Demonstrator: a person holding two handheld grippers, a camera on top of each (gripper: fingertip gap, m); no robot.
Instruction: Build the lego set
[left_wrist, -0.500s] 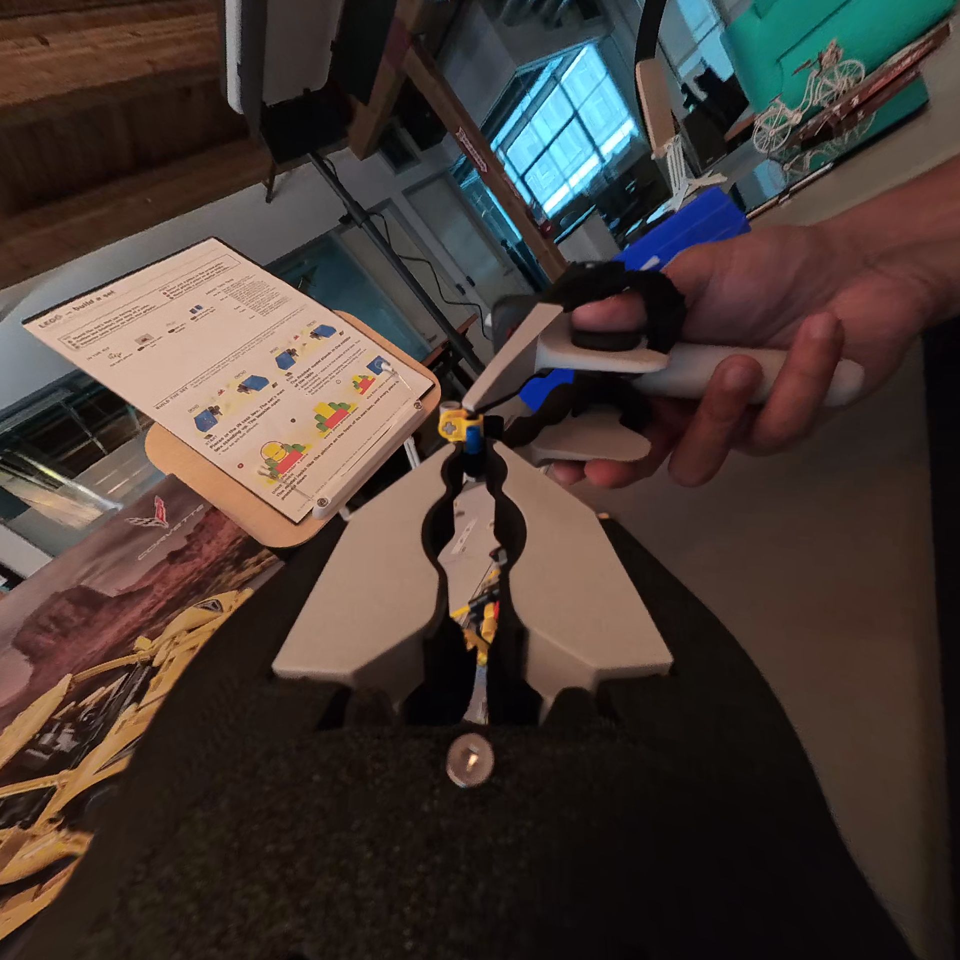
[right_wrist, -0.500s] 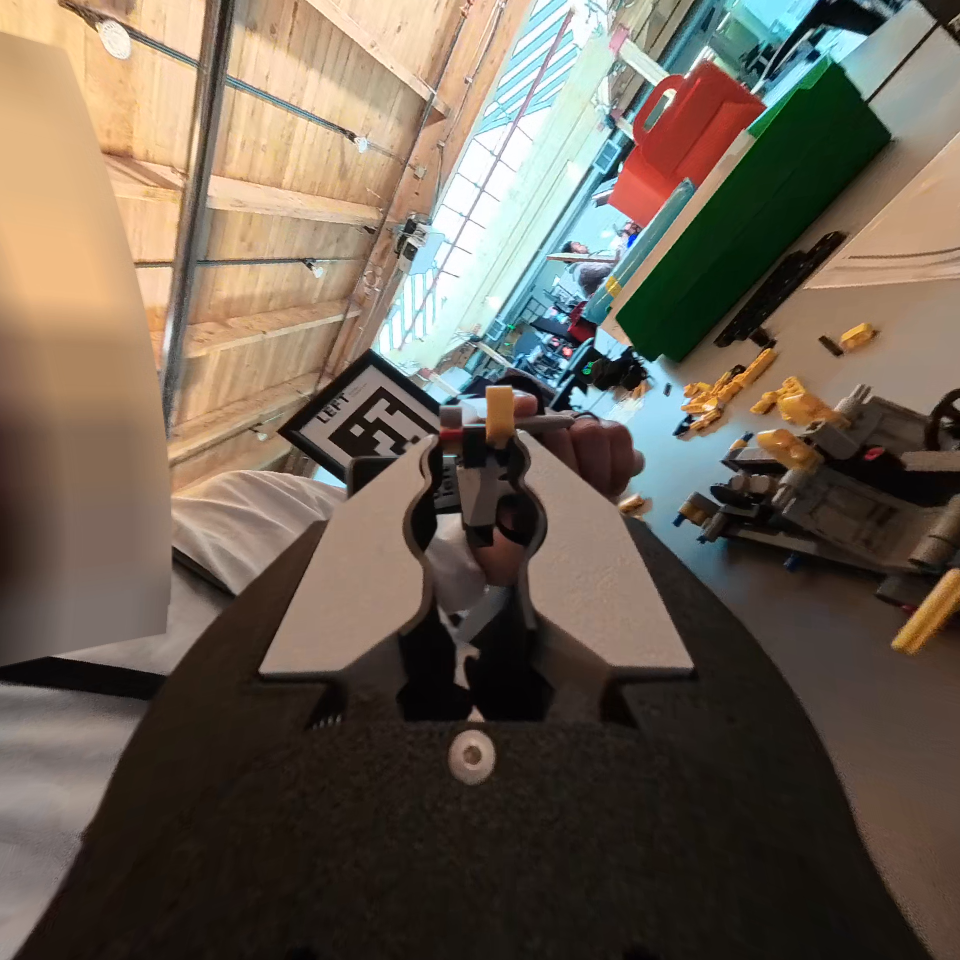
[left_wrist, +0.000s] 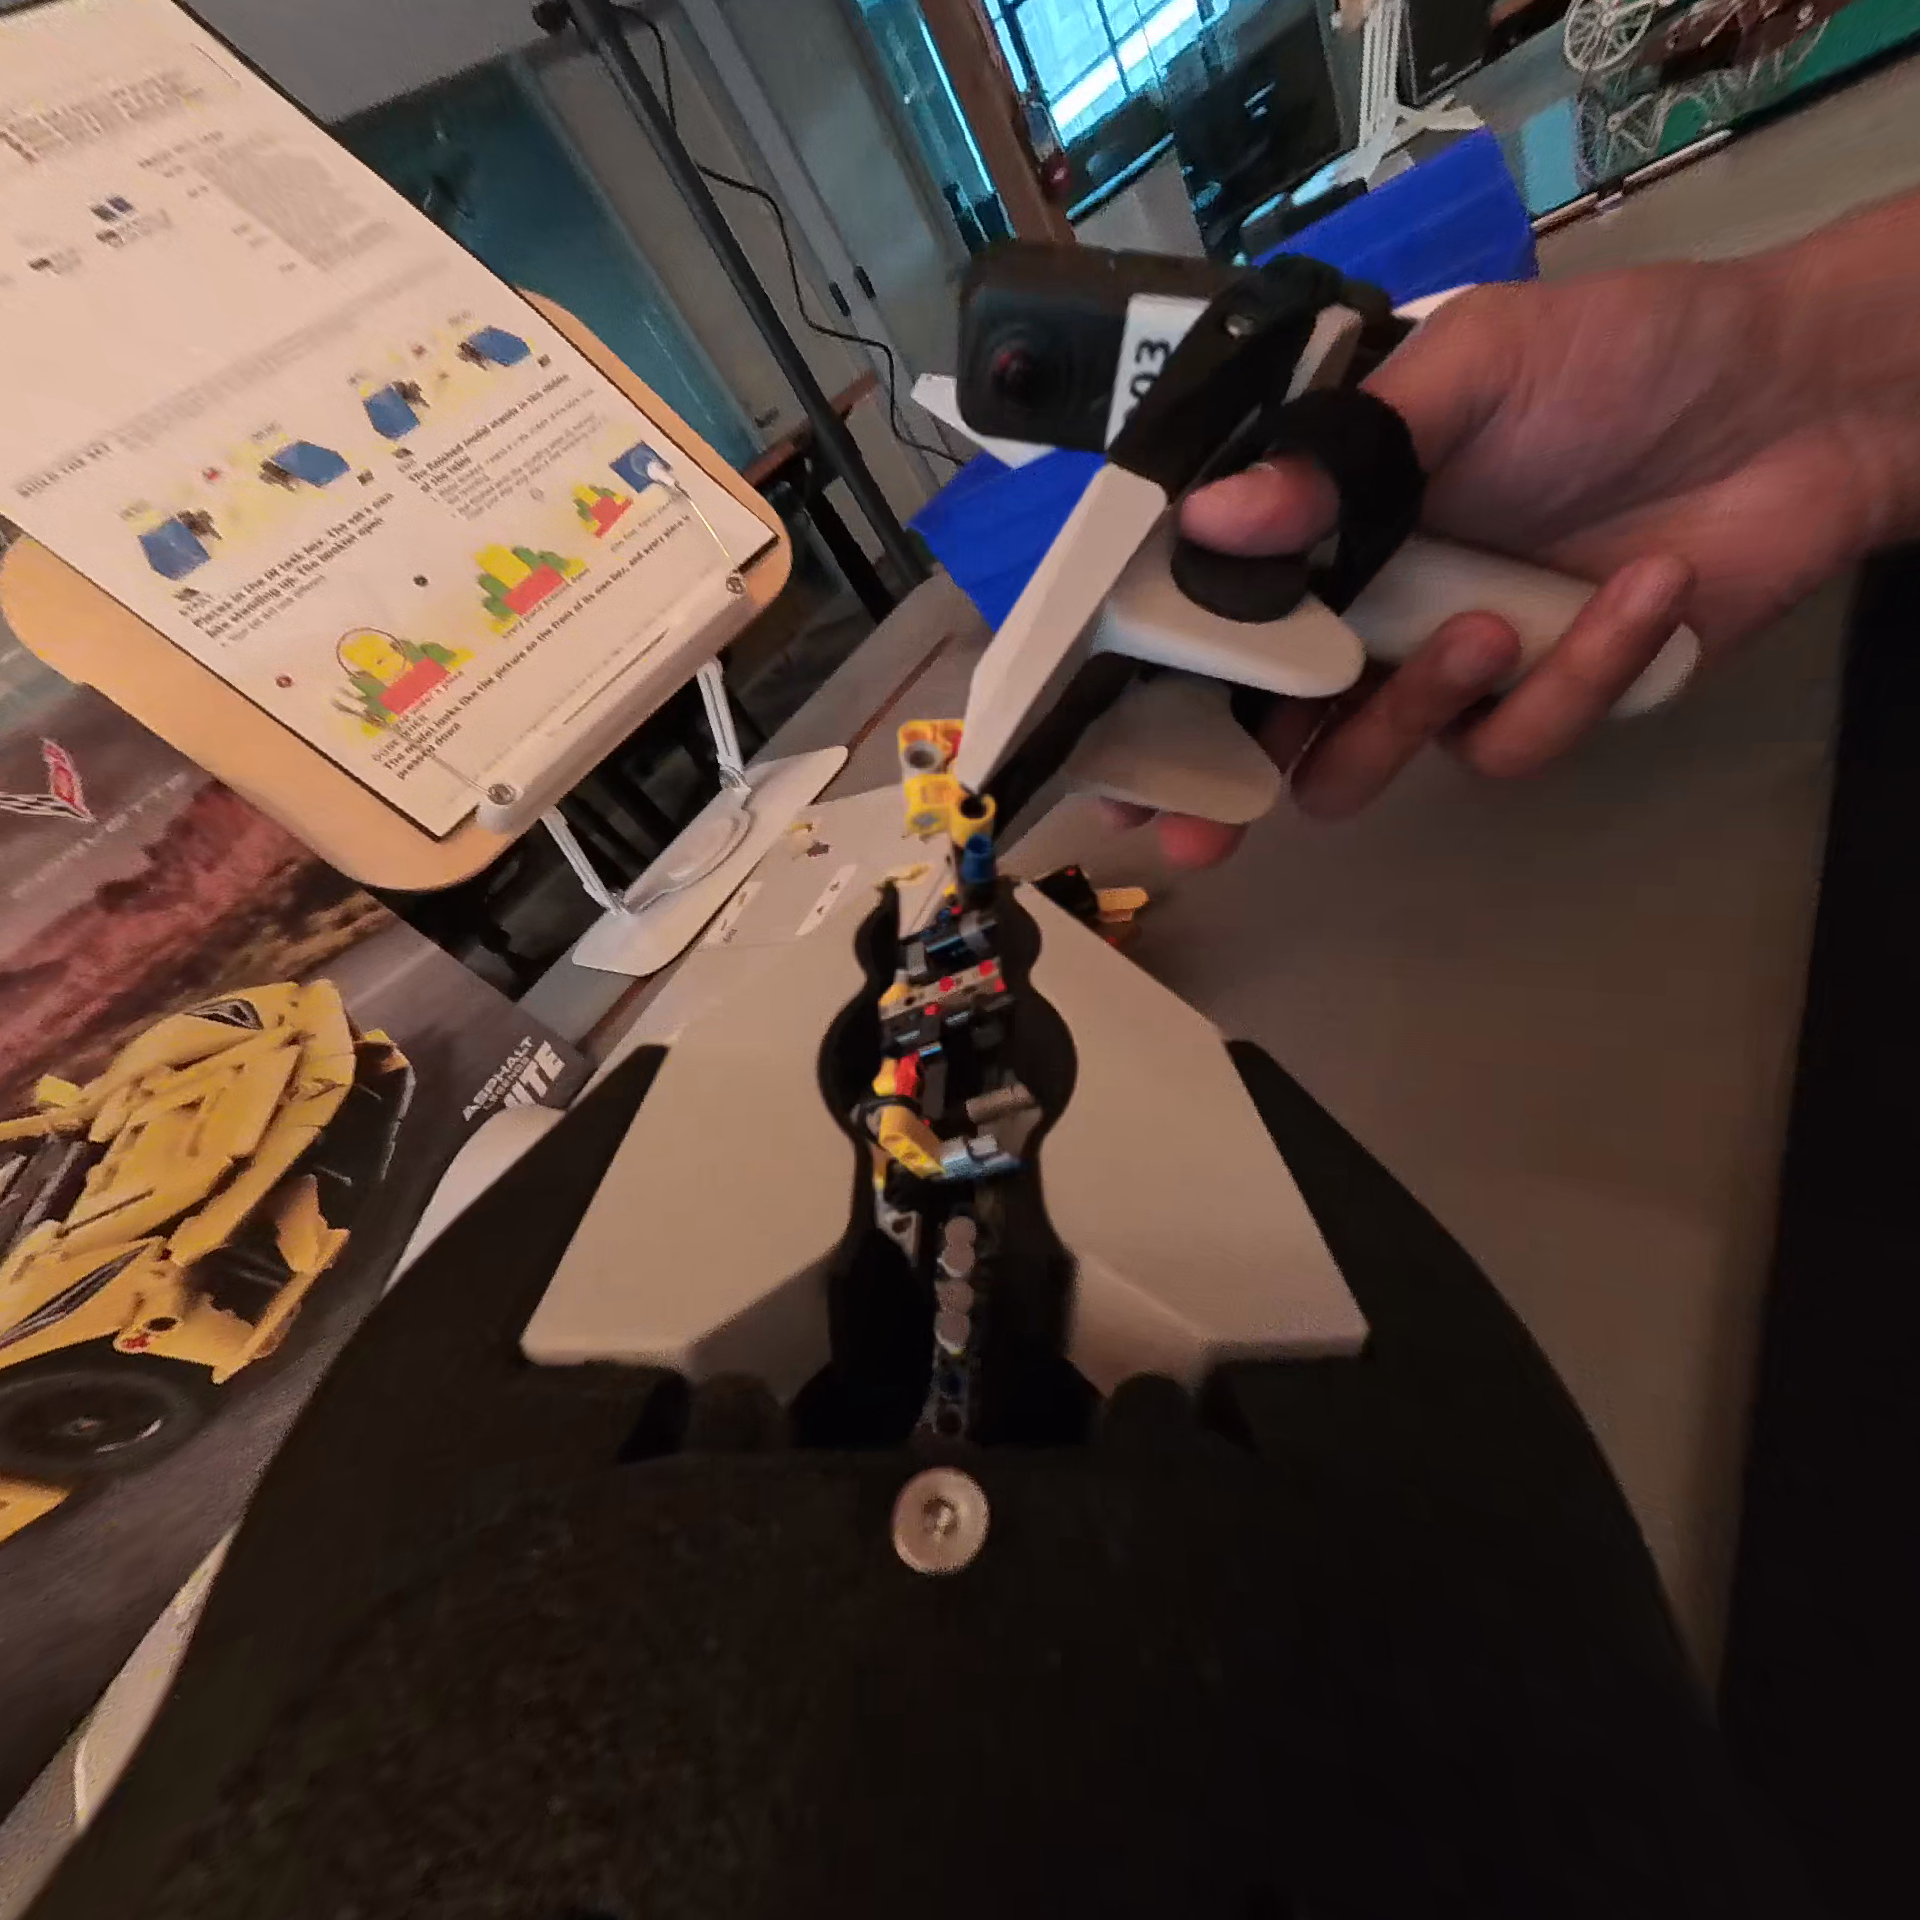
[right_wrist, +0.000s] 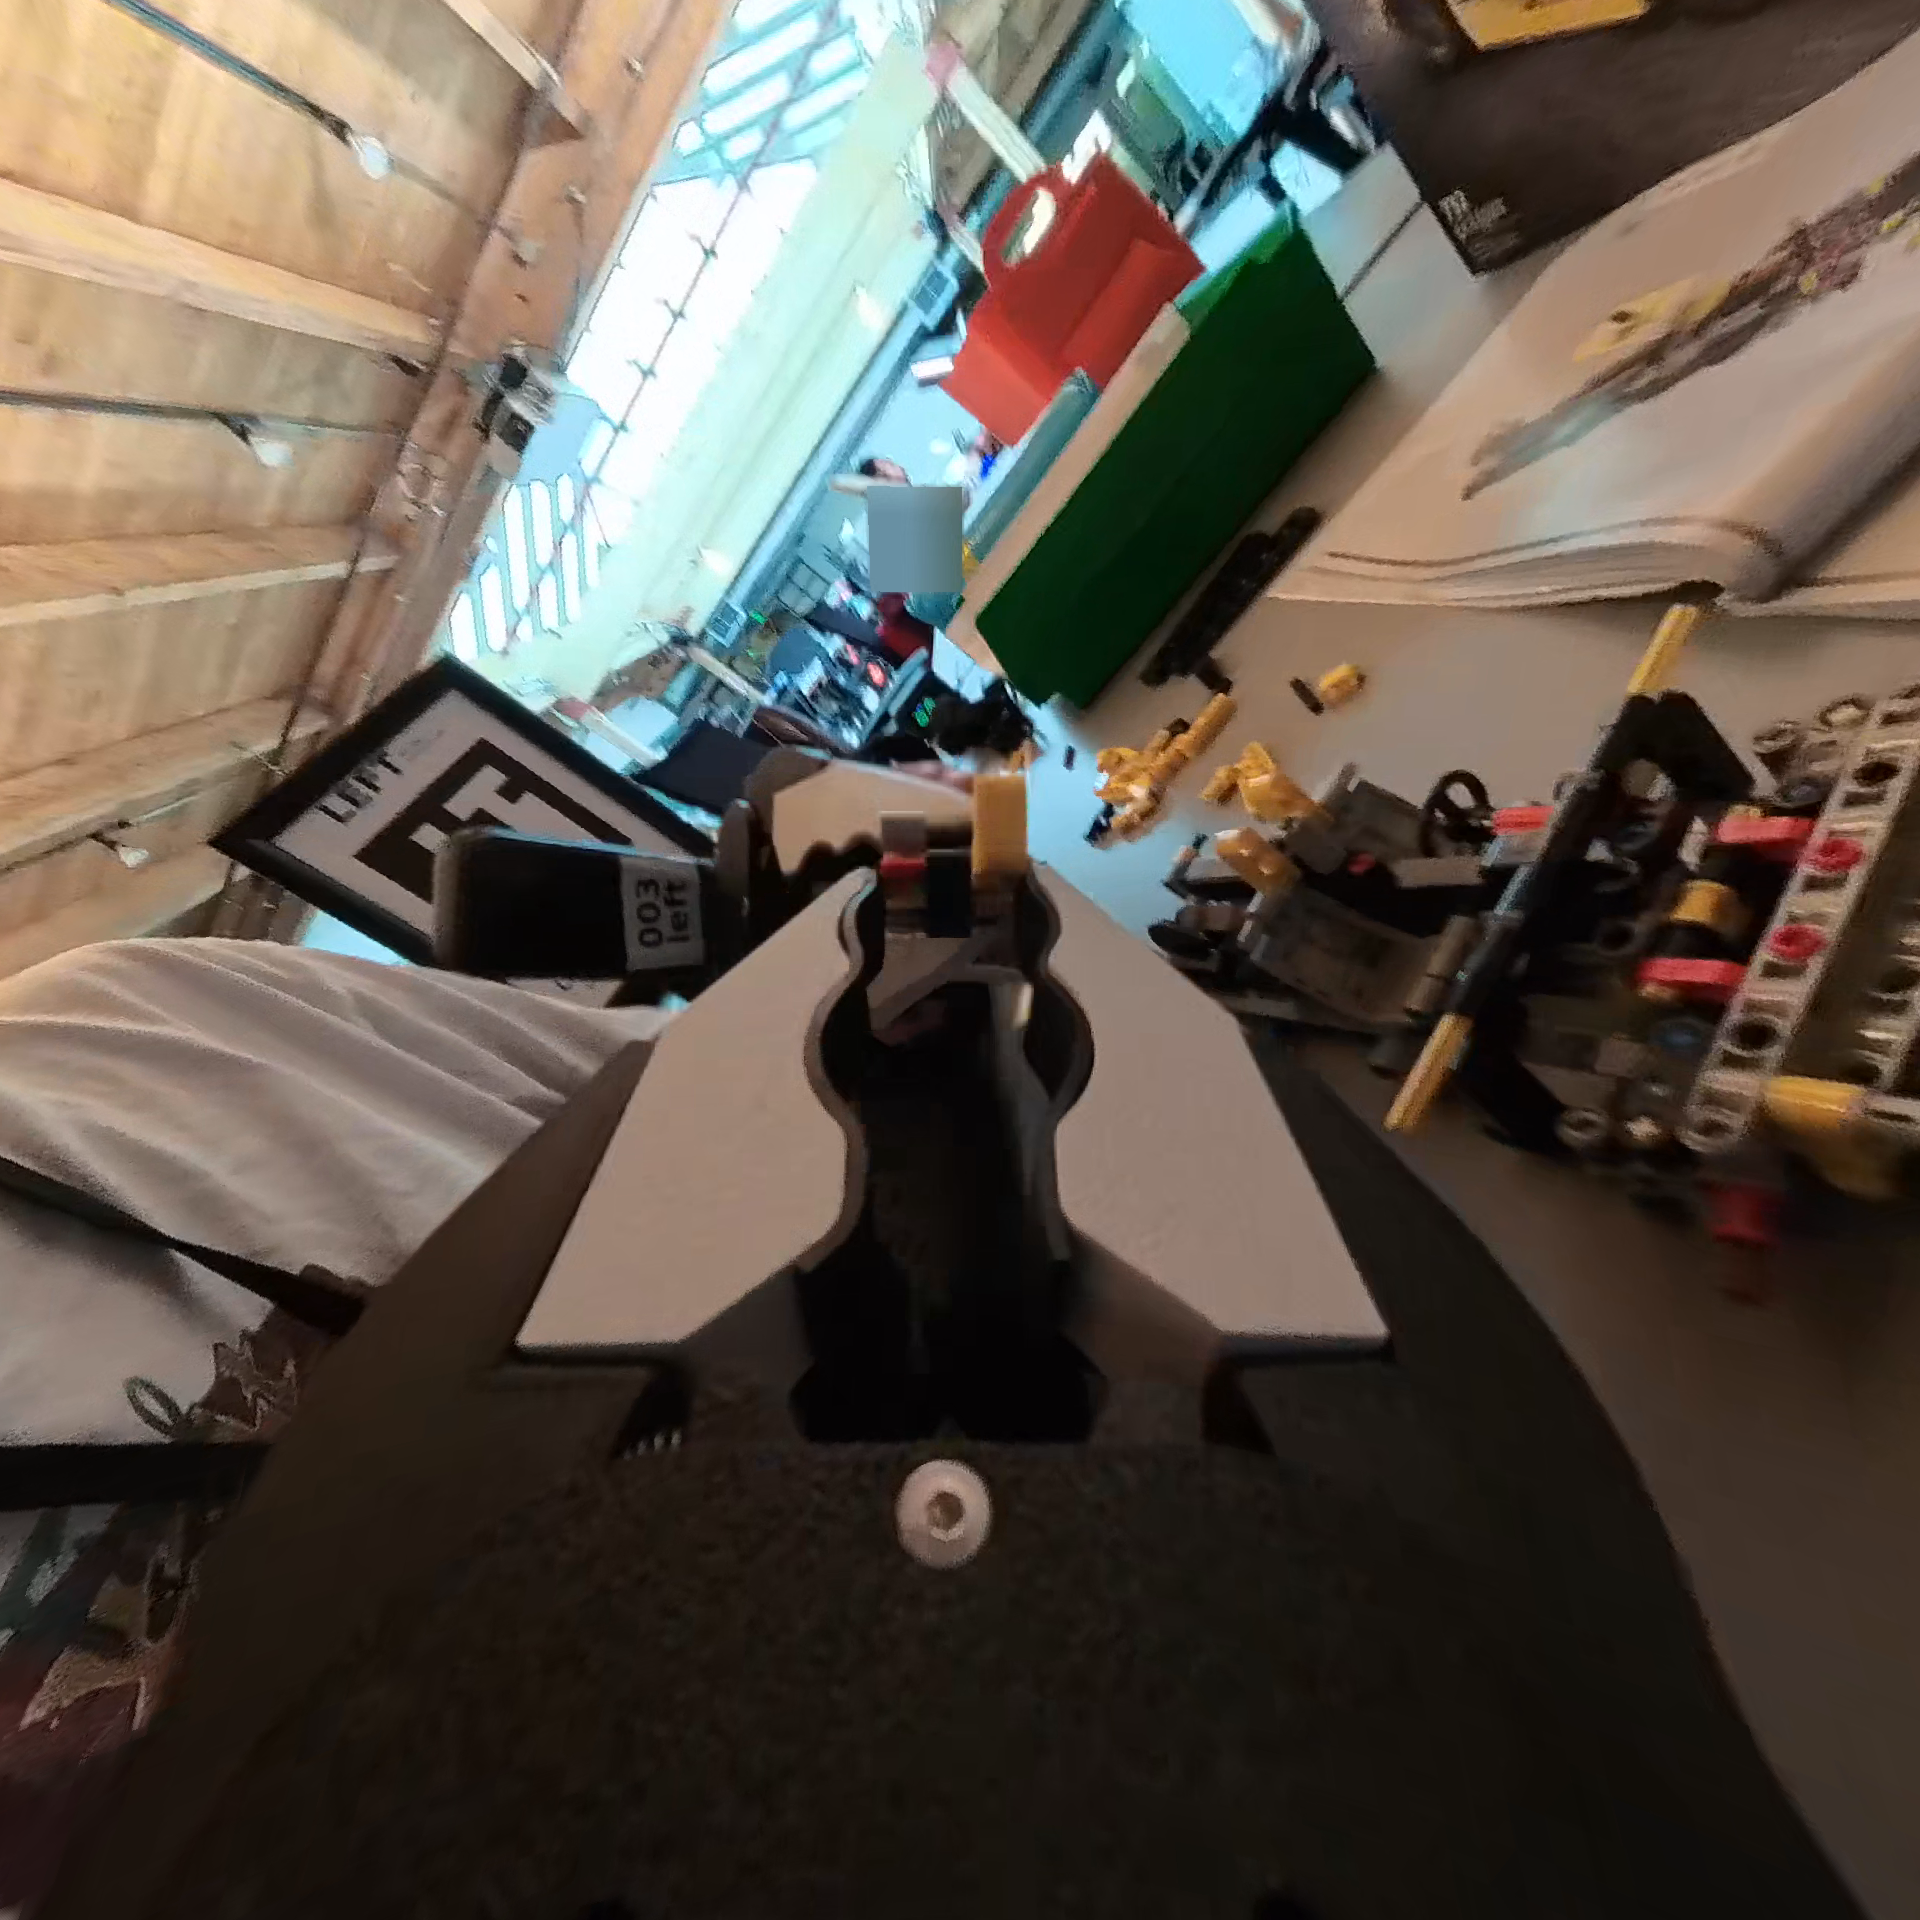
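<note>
both grippers tilted down; instruction stand (left_wrist: 312, 436), loose bricks (right_wrist: 1174, 769) nearby; fingers clench small assembly (left_wrist: 940, 790).

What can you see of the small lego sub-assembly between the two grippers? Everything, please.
The lego sub-assembly is a small cluster of plastic Technic-style pieces: a yellow connector with a grey pin end on top, a blue pin below, and black and red bits seen in the right wrist view. It is held off the table, upright between the two tools. The left gripper pinches it from below at its fingertips; the right gripper closes on it from the other side. Exact joints are too small to tell.
</note>
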